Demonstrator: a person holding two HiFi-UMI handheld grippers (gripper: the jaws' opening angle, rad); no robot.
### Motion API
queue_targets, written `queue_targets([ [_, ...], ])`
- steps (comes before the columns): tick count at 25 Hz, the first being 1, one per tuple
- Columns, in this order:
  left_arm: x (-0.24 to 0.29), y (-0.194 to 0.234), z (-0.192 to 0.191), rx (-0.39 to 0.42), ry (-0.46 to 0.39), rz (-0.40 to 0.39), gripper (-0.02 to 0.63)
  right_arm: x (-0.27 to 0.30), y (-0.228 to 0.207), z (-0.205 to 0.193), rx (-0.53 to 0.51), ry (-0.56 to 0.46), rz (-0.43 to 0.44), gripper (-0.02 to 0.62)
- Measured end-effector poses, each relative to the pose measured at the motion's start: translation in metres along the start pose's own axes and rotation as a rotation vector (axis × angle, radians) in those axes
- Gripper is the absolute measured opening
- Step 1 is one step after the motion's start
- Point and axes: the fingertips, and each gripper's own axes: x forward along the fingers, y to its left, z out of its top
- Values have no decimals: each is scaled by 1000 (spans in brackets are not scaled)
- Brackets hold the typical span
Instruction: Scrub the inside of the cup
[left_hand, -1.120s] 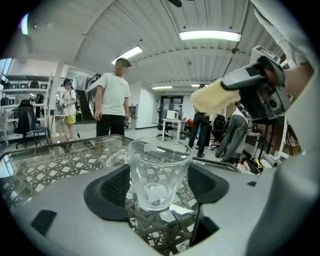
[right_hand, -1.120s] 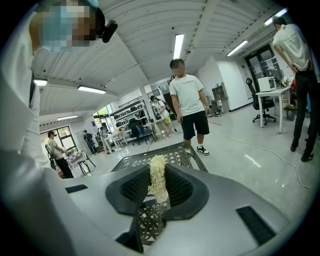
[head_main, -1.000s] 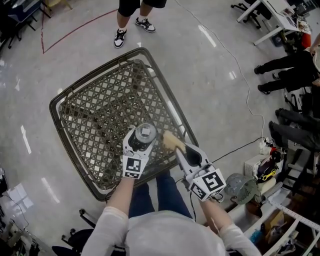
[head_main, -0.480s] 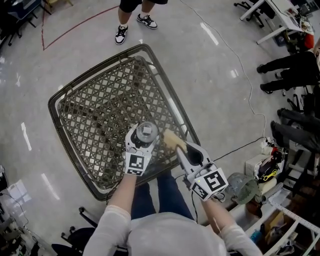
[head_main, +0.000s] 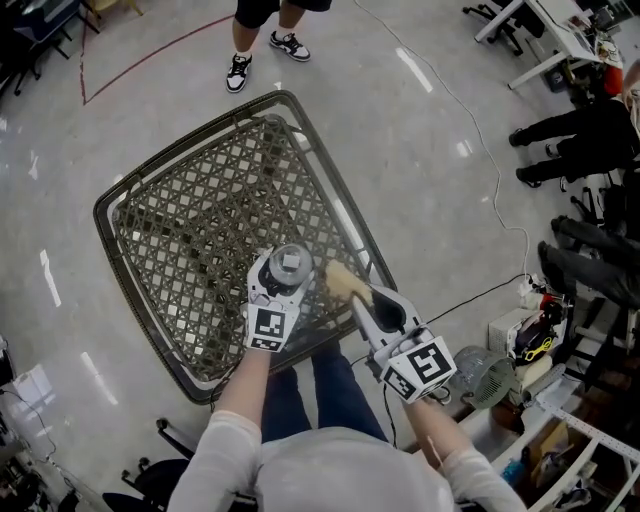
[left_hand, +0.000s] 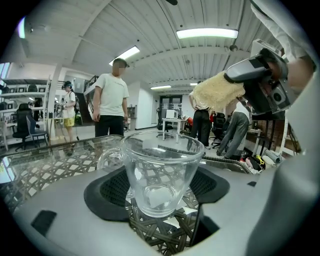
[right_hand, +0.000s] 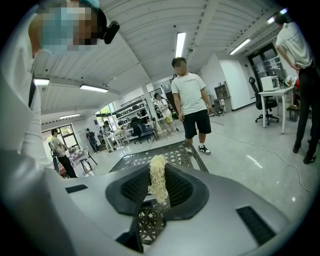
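The left gripper (head_main: 284, 284) clamps its jaws on a clear glass handled cup (left_hand: 160, 170), held mouth-up between them so the inside is reachable. The right gripper (head_main: 362, 295) pinches a pale yellow fibrous scrubber (right_hand: 157, 177), tip protruding beyond its jaws (poised beside the cup, not yet inside)

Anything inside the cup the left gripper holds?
The cup looks empty: the woven table shows through its clear wall. Nothing is covered. The scrub pad sits in the right gripper, outside it.
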Motion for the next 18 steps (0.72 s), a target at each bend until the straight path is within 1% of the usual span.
queue_targets([
  [4,-3,-1,1,8,17,-17,356,-2,1,5,-8,-9,3,92],
  [7,-6,-2,7,16,13,-34,356,-2,4,9,-18,-16,10,92],
  [11,-13,0,22,61,9,-54,356,0,11,19,-31,-34,28,92],
  [14,-24,3,35,110,29,-58,356,-2,18,35,-40,-53,44,92],
  [18,-42,12,55,136,56,-44,356,-5,33,63,-73,-100,77,92],
])
